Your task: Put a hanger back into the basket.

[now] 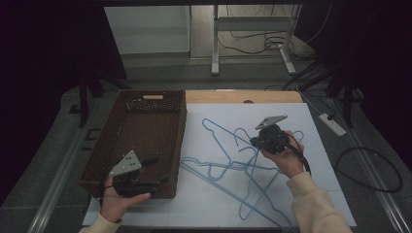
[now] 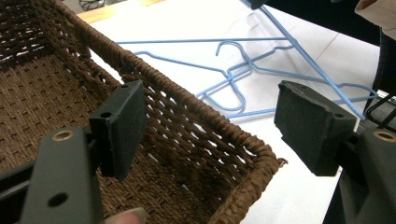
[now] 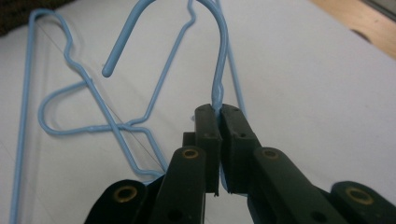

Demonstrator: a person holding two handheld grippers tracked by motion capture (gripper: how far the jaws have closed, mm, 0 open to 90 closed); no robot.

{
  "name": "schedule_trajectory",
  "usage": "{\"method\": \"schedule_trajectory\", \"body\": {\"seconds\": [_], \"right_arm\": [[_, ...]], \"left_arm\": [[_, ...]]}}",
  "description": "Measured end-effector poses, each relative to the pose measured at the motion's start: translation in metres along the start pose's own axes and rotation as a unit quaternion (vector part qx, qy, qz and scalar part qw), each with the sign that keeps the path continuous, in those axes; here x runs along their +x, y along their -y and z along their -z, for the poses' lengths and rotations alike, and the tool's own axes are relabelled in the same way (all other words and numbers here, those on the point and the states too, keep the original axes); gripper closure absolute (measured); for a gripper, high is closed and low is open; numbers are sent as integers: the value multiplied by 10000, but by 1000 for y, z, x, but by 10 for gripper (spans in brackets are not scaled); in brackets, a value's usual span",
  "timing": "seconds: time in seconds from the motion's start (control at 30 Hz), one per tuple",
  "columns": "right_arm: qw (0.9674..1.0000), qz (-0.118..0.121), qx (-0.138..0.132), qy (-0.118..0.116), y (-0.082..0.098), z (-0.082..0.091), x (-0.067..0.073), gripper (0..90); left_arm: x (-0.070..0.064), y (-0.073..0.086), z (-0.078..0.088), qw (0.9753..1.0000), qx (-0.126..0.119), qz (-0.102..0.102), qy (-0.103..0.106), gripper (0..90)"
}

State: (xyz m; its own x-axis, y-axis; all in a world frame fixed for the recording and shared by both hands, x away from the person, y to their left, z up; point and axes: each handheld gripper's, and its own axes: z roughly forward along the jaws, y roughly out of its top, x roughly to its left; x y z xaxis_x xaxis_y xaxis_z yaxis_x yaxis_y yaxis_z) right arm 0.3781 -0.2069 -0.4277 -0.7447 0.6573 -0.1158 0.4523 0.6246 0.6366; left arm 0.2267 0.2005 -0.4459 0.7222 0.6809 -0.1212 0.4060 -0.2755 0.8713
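Several light-blue wire hangers (image 1: 228,162) lie tangled on a white sheet (image 1: 311,145). My right gripper (image 1: 256,141) is shut on the neck of one blue hanger (image 3: 219,51), just below its hook, with the pads pressed on the wire (image 3: 217,108). That hanger is lifted a little off the pile. Another hanger (image 3: 70,93) lies flat beyond it. My left gripper (image 1: 160,171) hovers open over the near right corner of a brown woven basket (image 1: 182,121), with nothing between its pads (image 2: 210,112). The basket's rim (image 2: 187,100) runs under the jaws, and the other hangers (image 2: 233,74) lie past it.
The basket's inside looks bare. A wooden table edge (image 1: 243,97) shows behind the sheet. A white power strip (image 1: 333,124) and a black cable loop (image 1: 384,170) lie on the floor at the right. A desk frame (image 1: 216,43) stands farther back.
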Motion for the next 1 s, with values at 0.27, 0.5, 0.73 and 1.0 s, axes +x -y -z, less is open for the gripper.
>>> {"method": "schedule_trajectory", "body": {"seconds": [0.27, 0.5, 0.73, 1.0], "right_arm": [[9980, -397, -482, 54, 3, 24, -4, 870], [9941, -603, -902, 71, 5, 41, -4, 870], [9921, -699, -1040, 37, 5, 47, -2, 870], [9899, -919, -1068, 122, 2, 47, 1, 870]], "left_arm": [[-4, -5, -2, 10000, 27, -5, 32, 264], [-8, -9, -5, 9999, 93, -1, 58, 266], [-7, -11, -8, 9999, 112, 41, 63, 265], [-17, -21, -17, 9996, 208, 19, 210, 266]]}}
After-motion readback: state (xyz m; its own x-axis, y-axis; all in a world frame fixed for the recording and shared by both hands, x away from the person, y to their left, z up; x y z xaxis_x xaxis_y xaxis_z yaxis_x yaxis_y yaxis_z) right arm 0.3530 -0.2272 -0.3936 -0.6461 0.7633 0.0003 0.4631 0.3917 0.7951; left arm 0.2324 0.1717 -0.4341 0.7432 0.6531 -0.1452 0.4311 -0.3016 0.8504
